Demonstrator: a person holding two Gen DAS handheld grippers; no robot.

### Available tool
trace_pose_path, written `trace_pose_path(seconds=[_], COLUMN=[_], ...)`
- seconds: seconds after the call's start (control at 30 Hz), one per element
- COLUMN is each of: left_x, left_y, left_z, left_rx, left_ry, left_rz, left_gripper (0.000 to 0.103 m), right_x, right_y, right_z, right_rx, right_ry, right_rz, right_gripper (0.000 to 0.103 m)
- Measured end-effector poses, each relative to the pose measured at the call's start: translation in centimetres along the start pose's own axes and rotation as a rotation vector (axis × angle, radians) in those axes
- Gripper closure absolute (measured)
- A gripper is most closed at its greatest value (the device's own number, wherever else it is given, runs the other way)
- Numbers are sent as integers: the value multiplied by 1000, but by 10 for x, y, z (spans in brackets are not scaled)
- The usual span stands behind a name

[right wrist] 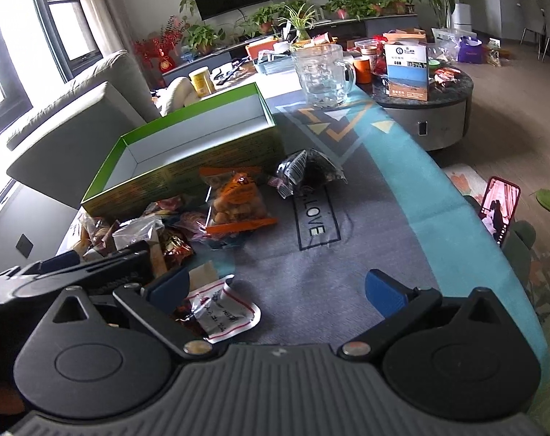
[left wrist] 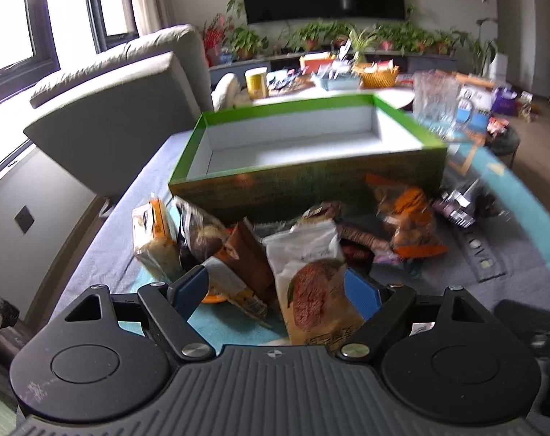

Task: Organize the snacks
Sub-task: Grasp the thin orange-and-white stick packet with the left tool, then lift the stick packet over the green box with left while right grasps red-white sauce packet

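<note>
Hovering my left gripper (left wrist: 275, 287), jaws spread around 1 white cookie packet (left wrist: 311, 283) but not visibly pinching it, my right gripper (right wrist: 278, 287) wide and empty, the snack pile (left wrist: 275, 239) waits before 1 empty green box (left wrist: 304, 181), ready for loading.

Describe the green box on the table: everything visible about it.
The green box is a shallow, open-topped rectangular carton, apparently cardboard. Its rim is bright green, its outer walls a darker mottled green with faint print, its inside plain white. Nothing is visible inside it. It sits flat and upright on the grey and teal table mat, beside the sofa. The pile of snack packets lies against its near wall, including an orange bag. Neither gripper touches it.
</note>
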State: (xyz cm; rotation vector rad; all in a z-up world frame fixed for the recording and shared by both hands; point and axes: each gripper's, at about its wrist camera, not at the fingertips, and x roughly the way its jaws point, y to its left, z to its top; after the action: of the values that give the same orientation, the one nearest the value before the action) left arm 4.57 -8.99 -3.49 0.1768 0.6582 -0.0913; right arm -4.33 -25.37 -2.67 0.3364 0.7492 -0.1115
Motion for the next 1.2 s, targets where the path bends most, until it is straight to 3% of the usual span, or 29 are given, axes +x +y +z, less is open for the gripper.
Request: trace_pose_path(seconds=[0.07,0.13,0.2,0.4,0.8,1.2], left_x=[4,5,2,-8,-32,-60], left_y=[1,3,4,21,51,72], left_z=[-3,-4,-3,1,0,5], left_rx=[-11,-12,2,-61,-117,-142], left_ry=[-4,-8,-15,-19,-53,-166], left_rz=[-19,-52,-97,-201,-256,-261], left_gripper=[24,37,65,84,92,93], right_x=[1,2,3,2,2,6], right_y=[-1,-1,-2,-2,11,24], right_z=[-1,-2,-3,-4,-15,-27], right_rx=[2,1,1,4,-58,-100], right_ry=[1,0,5,4,33,107], right_rz=[-1,-2,-6,-8,23,104], right_gripper=[60,60,60,60,60,60])
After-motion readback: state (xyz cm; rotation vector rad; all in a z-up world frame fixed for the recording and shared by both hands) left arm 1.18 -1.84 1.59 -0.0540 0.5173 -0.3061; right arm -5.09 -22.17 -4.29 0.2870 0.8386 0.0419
